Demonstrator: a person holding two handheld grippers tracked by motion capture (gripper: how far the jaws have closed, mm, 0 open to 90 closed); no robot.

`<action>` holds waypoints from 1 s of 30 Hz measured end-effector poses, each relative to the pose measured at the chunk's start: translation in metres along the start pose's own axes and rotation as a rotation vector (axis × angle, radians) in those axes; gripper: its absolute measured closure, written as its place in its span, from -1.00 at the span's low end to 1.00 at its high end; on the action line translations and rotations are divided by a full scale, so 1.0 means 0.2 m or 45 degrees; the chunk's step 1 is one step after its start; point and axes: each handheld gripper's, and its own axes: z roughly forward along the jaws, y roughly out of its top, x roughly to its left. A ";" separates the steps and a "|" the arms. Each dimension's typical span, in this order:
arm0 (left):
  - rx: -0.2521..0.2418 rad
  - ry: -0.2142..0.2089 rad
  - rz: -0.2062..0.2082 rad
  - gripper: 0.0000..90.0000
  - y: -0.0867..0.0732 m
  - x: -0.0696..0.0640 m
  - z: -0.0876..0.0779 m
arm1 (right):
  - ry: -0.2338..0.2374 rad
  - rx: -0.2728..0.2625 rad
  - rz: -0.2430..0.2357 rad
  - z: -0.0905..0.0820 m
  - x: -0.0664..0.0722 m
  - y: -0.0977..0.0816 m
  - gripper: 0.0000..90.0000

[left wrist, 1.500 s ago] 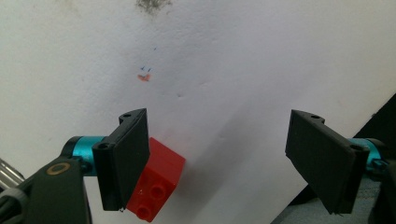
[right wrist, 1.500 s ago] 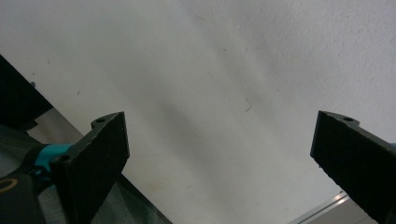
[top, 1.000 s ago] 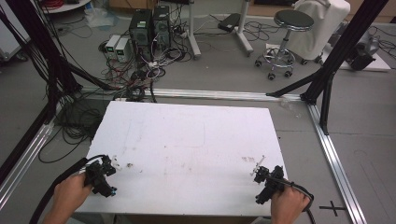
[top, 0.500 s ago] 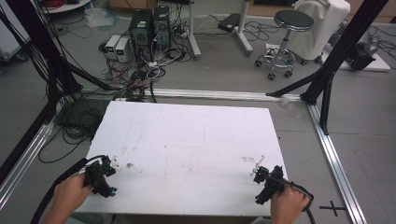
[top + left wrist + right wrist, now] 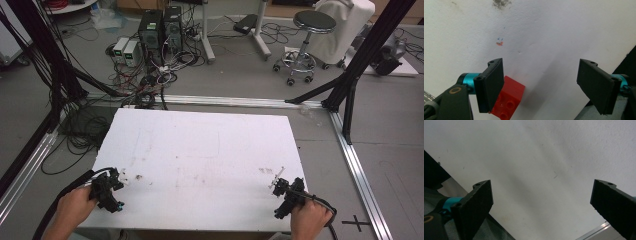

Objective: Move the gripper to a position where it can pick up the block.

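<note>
Item: red brick (image 5: 507, 100) lying lower left of left gripper view, beside left gripper (image 5: 544, 87) jaw, both grippers gaping wide, right gripper (image 5: 544, 207) idling w/ nothing; prob. pre-grasp, next needing centring.

- The person's left hand (image 5: 75, 206) comes in from the bottom left of the high view and holds the small black left gripper (image 5: 111, 186).
- The left gripper's two flat black jaws stand wide apart, with a big gap between them.
- The person's right hand (image 5: 310, 220) comes in from the bottom right and holds the small black right gripper (image 5: 281, 190).
- The right gripper's two black jaws are spread wide apart too.
- A black cable trails back from each gripper, past the hand.
</note>
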 end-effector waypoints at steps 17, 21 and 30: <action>-0.016 -0.033 0.154 -0.51 -0.08 0.04 -0.08 | 0.006 -0.002 -0.023 0.00 0.01 0.01 -0.92; -0.002 -0.029 0.169 -0.51 -0.09 0.07 -0.09 | 0.007 -0.002 -0.021 0.00 0.01 0.01 -0.92; -0.003 -0.030 0.236 -0.51 -0.10 0.11 -0.12 | 0.011 -0.012 -0.019 0.00 0.01 0.00 -0.92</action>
